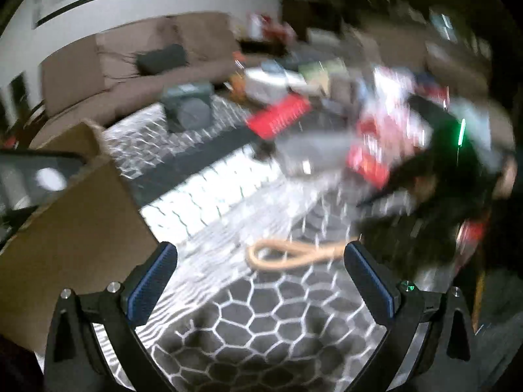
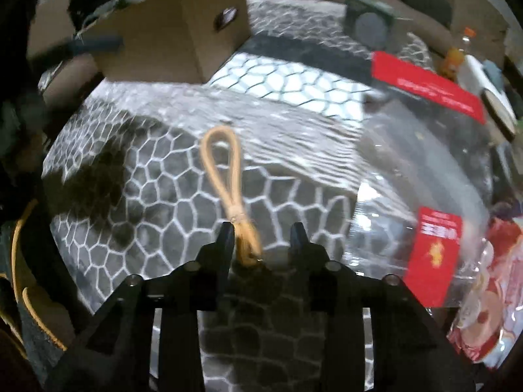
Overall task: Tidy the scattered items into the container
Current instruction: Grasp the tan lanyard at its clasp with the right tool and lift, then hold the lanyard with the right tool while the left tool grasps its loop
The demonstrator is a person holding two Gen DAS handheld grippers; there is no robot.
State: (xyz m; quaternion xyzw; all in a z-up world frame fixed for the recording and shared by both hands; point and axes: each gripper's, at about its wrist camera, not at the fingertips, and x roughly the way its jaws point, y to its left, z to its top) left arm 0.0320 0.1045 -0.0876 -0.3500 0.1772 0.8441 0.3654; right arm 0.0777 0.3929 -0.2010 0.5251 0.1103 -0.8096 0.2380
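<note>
While the tan cord loop (image 2: 225, 176) lies flat on the grey honeycomb-patterned rug (image 2: 157, 196), its knotted end reaches in between the tips of the right gripper (image 2: 261, 233), close beside one finger; the jaws stand partly apart and no pad visibly presses on the cord. Seen from the left wrist, the same loop (image 1: 287, 254) lies on the rug (image 1: 261, 320) ahead of the left gripper (image 1: 260, 254), whose blue-padded fingers (image 1: 153, 281) are spread wide with nothing between them. A brown cardboard box (image 2: 170, 32) stands on the rug well beyond the loop, and in the left view its wall (image 1: 72, 228) is just beside the left finger. Clear plastic packaging with red labels (image 2: 434, 254) lies near the loop's other side. Farther off are a grey-green speaker-like box (image 2: 371, 21) and a brown sofa (image 1: 137, 65). Both views are blurred.
</note>
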